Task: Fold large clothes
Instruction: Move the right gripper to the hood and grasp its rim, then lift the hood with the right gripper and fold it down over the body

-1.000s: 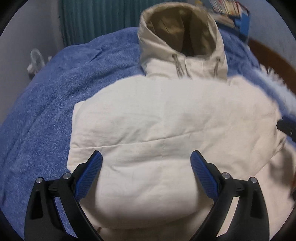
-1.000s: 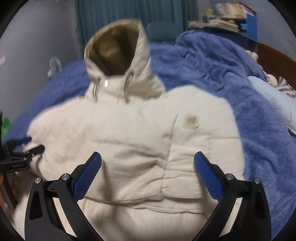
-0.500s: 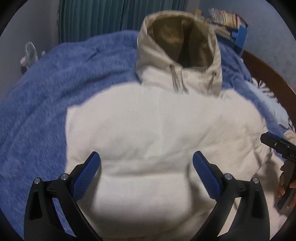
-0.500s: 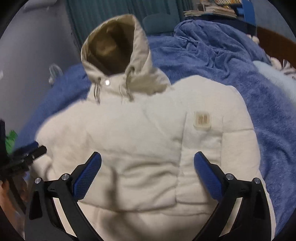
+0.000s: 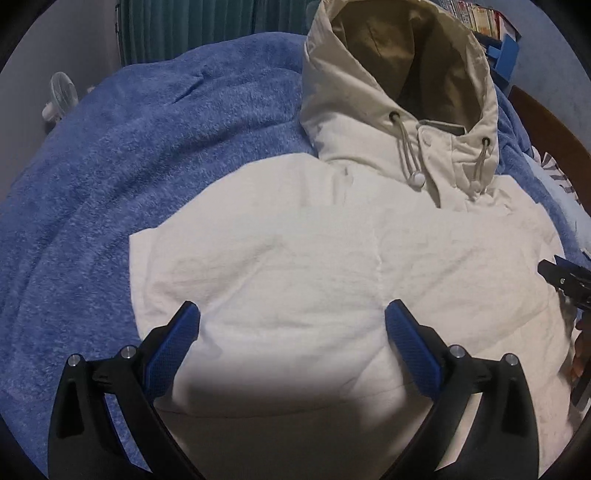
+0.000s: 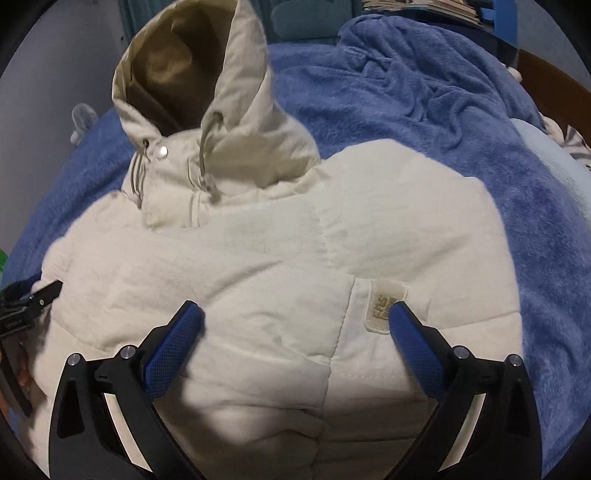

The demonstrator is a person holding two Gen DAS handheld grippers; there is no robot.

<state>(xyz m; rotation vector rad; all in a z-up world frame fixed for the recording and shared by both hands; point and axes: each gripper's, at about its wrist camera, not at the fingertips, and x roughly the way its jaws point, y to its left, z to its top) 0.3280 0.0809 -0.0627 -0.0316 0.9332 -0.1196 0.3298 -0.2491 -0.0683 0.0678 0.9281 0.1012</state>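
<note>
A cream padded hooded jacket [image 5: 332,258] [image 6: 258,277] lies front up on a blue blanket, sleeves folded in across the body, its tan-lined hood [image 5: 402,62] [image 6: 192,70] standing up at the far end. A small woven label [image 6: 384,306] sits on the folded-in sleeve at the right. My left gripper [image 5: 291,317] hovers open over the jacket's lower left part, holding nothing. Over the lower right part my right gripper [image 6: 293,315] is open too, its right fingertip [image 6: 400,314] beside the label. Each gripper shows at the edge of the other's view.
The blue fleece blanket [image 5: 129,166] [image 6: 424,110] covers the bed all around and bunches up at the far right. A small white fan [image 5: 61,96] stands at the left by the wall. Teal curtains [image 5: 207,22], a shelf of books [image 5: 480,18] and a wooden headboard [image 5: 546,125] lie beyond.
Both grippers have moved in closer over the jacket, which now looms larger in both views. The jaws stay equally wide, and the jacket itself has not shifted.
</note>
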